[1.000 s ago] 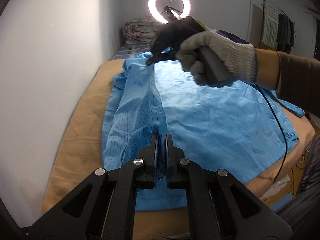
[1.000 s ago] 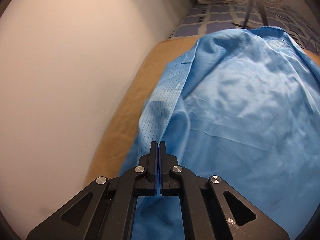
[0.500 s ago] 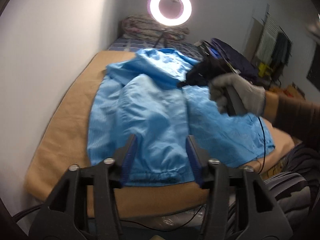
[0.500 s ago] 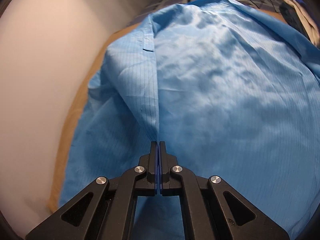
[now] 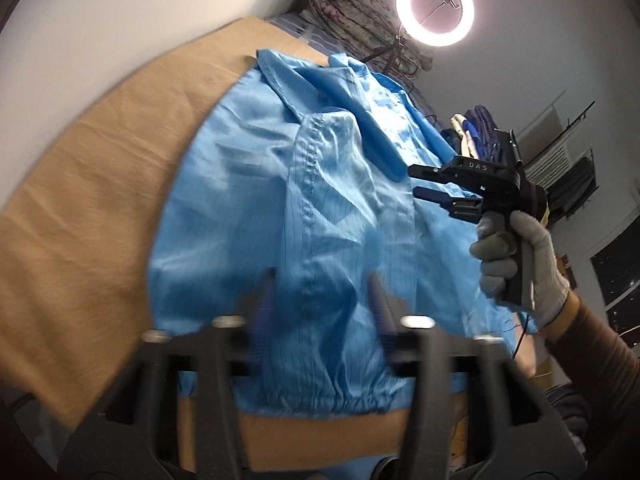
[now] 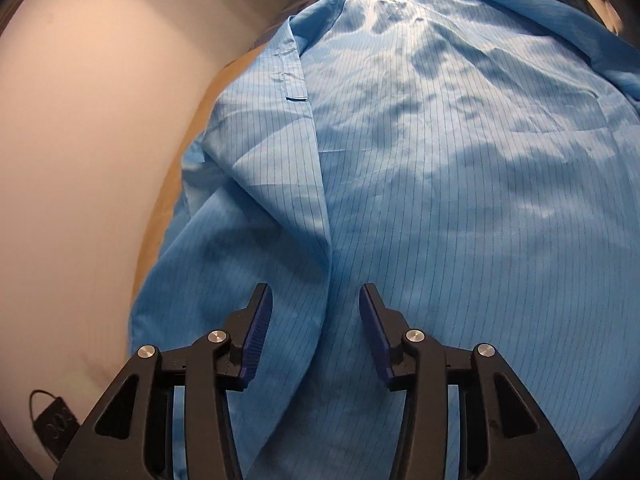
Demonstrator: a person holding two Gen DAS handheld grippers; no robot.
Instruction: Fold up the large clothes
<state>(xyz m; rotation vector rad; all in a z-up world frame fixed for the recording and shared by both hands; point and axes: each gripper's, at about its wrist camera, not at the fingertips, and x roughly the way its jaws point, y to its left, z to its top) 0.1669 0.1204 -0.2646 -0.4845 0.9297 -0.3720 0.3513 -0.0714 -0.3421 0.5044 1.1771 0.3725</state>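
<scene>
In the left wrist view, a large blue coat of thin, shiny cloth with fine dark stripes lies spread on a tan bed cover, with many soft wrinkles and a gathered elastic hem at the near edge. A stitched seam runs down its middle. The left gripper is blurred, but its two black fingers stand wide apart over the hem and hold nothing. This view also shows the right gripper from the side, held in a hand with a grey knitted glove; its jaws are parted above the right part of the coat and nothing is between them. Behind stand a bright ring lamp and a rolled flowered quilt, which the other view does not show clearly. In the right wrist view, the coat fills almost the whole picture, and the stripe pattern is sharp here. A folded flap with a straight edge lies over the left side, and it ends just in front of the right gripper. The fingers have ribbed blue pads and are spread wide, empty, just above the cloth. A pale wall is at the left, and a small black box with a cable sits in the lower corner.
</scene>
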